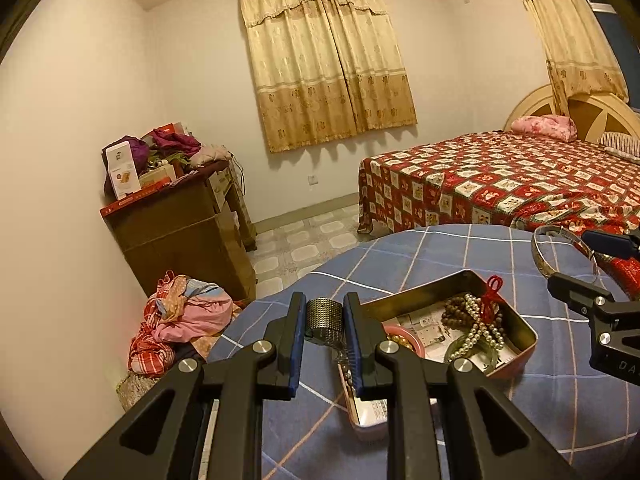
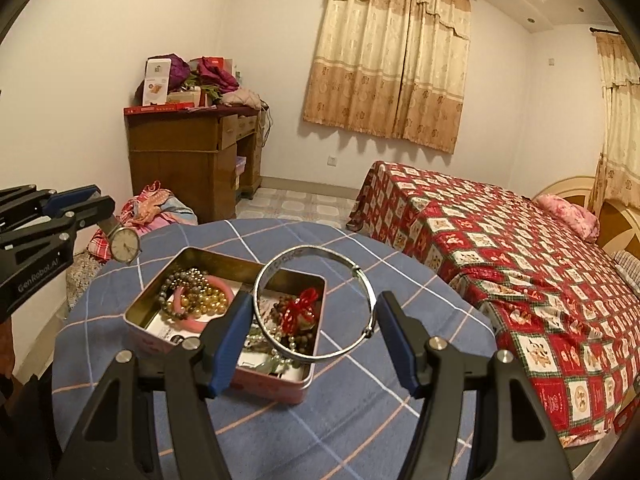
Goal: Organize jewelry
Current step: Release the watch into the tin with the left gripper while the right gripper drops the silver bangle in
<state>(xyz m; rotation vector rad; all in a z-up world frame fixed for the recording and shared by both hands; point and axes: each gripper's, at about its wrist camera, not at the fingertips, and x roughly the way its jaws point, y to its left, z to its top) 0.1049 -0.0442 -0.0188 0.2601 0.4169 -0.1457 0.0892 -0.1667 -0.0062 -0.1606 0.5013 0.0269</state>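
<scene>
A: Why are both pieces held up above the open rectangular metal tin (image 2: 224,312) rather than laid in it?

B: A lift over the tin for sorting is the likely reading. The plain silver metal bangle (image 2: 316,304) is spanned across its width by the right gripper (image 2: 314,338), jaws wide and closed on it. The round-faced wristwatch with mesh metal strap (image 2: 125,245) is pinched by its strap in the left gripper (image 1: 324,334), jaws nearly shut, left of the tin.

A: What is given by one view only?

B: The dial is shown only in the right wrist view; the strap's weave (image 1: 325,317) only in the left. Beads and a pink ring are seen inside the tin in both.
</scene>
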